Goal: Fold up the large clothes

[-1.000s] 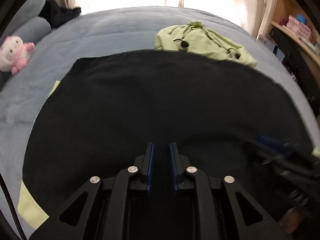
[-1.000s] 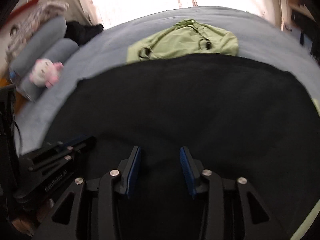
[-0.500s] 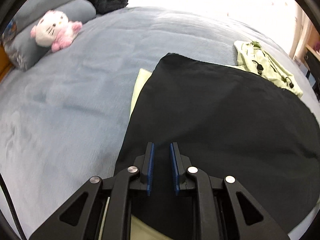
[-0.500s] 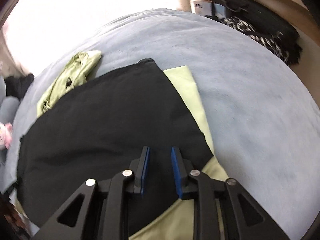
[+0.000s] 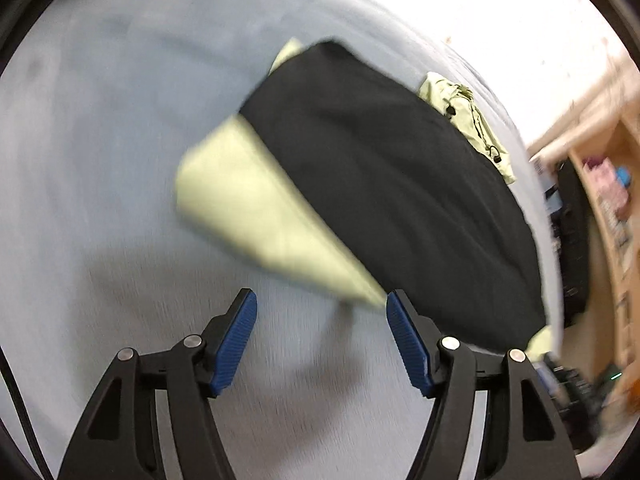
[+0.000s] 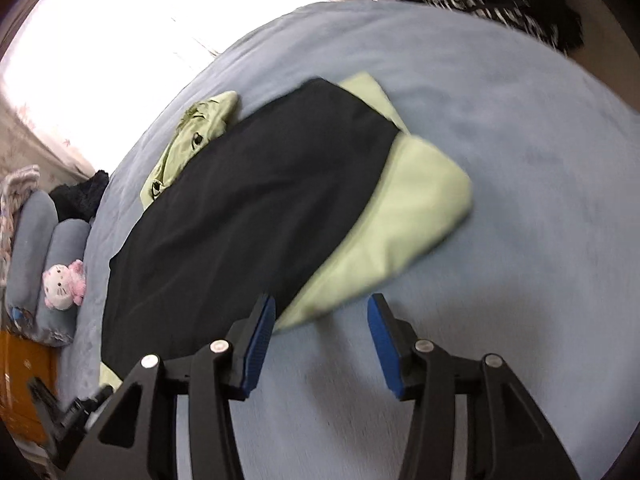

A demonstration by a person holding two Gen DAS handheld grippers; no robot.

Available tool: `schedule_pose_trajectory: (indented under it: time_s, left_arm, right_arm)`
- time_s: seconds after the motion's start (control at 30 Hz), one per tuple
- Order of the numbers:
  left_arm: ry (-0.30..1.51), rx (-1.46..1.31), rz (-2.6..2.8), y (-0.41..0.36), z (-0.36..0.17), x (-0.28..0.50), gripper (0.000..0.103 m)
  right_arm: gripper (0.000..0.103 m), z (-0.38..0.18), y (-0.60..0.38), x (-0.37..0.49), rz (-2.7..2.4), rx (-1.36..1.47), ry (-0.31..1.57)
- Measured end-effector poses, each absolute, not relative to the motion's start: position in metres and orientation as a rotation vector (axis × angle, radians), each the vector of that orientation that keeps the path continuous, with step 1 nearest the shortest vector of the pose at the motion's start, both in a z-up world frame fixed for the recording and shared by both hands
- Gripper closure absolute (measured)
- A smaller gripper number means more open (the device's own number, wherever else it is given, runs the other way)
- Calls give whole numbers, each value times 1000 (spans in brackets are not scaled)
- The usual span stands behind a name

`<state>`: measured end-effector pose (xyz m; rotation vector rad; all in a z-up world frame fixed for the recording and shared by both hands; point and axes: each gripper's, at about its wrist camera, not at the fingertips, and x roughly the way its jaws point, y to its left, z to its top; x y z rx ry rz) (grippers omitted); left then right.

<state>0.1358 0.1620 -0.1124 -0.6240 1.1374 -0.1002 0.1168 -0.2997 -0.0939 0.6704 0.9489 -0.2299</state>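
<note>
Black-and-green jacket (image 5: pixel 384 184) lies half-folded on the blue bedspread (image 5: pixel 100 160). Left gripper (image 5: pixel 322 340) and right gripper (image 6: pixel 322 344), both empty, jaws opening: seize each protruding green sleeve squarely before folding inward.

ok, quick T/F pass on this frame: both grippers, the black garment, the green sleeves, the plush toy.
1. The left gripper holds the black garment. False: its fingers are opening over bare blue bedding, nothing between them.
2. A pale green sleeve sticks out from under the black garment's side. True.
3. The right gripper is clamped shut on that sleeve. False: its fingers are opening, the sleeve edge just ahead of them.
4. A green hood with drawcords lies at the garment's far end. True.
5. The pink-and-white plush toy sits on the black garment. False: it rests by the grey pillows.
</note>
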Motion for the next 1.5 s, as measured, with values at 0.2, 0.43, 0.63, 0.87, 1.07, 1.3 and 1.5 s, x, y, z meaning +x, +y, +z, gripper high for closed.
schedule_pose_trajectory:
  time_s: [0.2,0.43,0.63,0.87,1.07,1.3,1.5]
  left_arm:
    - [1059,-713,-92,171,-129,145,37]
    - [953,-768,-18,177,-143,194,34]
    - [914,-691,74,162,-133,204,96]
    - [875,-655,78,171,-90,179,99]
    - [928,-607,96,190,-66,148,99]
    - [1039,-522,95,205,-60,98,99]
    - [1118,-415,89,200,-84,106,94]
  right_arm:
    - [55,-124,-313,125,-215,803,970]
    - [55,-144,-328,161,-211,931,863]
    - [93,-138,-320,172,-197,899,836]
    - [99,-110,-308,150,-187,878,809]
    - [99,-95,-287,116,-164,827,869]
    - [99,-86,-274,62,-157,783,953]
    - [97,-108,-270,53,-191,761,1022]
